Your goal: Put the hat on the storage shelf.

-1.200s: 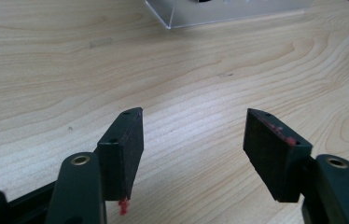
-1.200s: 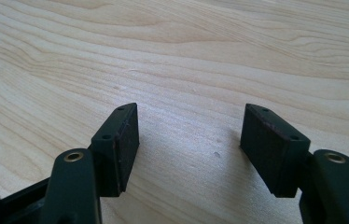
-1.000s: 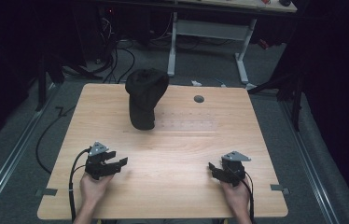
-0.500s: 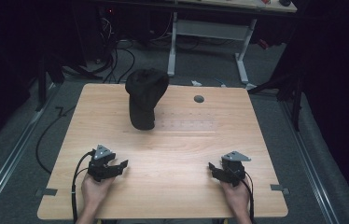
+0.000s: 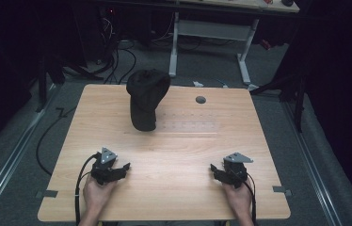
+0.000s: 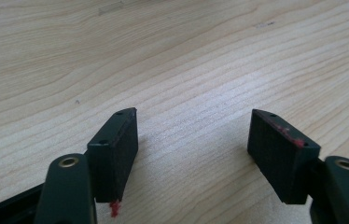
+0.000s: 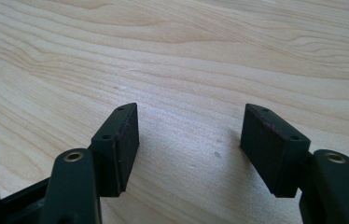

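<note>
A black cap-shaped object [image 5: 146, 99] stands upright at the back of the wooden table [image 5: 174, 155], left of its middle. My left gripper [image 5: 123, 168] rests near the front left, held by a hand, well short of the black object. Its jaws have just been opening; in the left gripper view [image 6: 193, 119] they stand wide apart over bare wood with nothing between them. My right gripper [image 5: 214, 172] lies near the front right, pointing inward. In the right gripper view [image 7: 191, 114] it is open too, with only wood grain between its pads.
A small round hole [image 5: 200, 100] sits in the tabletop near the back edge. A faint pale strip [image 5: 190, 126] marks the wood right of the black object. A cable [image 5: 77, 188] trails from the left gripper off the front edge. A white desk frame [image 5: 212, 33] stands behind the table.
The left gripper has shifted slightly toward the near edge. The right gripper and the black object have not moved.
</note>
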`<state>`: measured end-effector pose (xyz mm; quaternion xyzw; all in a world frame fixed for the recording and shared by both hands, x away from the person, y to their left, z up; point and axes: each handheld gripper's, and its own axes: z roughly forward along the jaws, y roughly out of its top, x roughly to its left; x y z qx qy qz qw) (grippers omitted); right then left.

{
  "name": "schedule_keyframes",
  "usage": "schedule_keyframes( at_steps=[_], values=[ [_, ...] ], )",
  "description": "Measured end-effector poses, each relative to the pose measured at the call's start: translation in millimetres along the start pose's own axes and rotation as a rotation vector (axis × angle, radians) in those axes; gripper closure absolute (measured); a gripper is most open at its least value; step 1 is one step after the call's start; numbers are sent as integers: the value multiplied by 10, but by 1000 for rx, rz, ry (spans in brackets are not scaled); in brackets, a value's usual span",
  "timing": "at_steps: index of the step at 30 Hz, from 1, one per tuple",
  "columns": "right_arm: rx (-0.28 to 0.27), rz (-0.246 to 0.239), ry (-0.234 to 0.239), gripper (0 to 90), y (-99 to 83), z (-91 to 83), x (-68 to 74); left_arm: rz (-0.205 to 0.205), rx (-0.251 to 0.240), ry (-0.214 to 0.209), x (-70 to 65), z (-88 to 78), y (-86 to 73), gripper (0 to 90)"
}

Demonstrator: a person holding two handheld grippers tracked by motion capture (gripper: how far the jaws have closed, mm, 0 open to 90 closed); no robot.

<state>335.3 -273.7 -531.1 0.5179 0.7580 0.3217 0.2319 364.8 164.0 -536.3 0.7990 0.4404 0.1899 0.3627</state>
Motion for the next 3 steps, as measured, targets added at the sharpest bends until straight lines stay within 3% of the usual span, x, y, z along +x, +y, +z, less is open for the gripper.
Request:
schedule_keyframes(
  at_steps=[3],
  values=[
    [0,0,1,370,0,0,3,-4,1,-3,2,2,1,318]
  ],
)
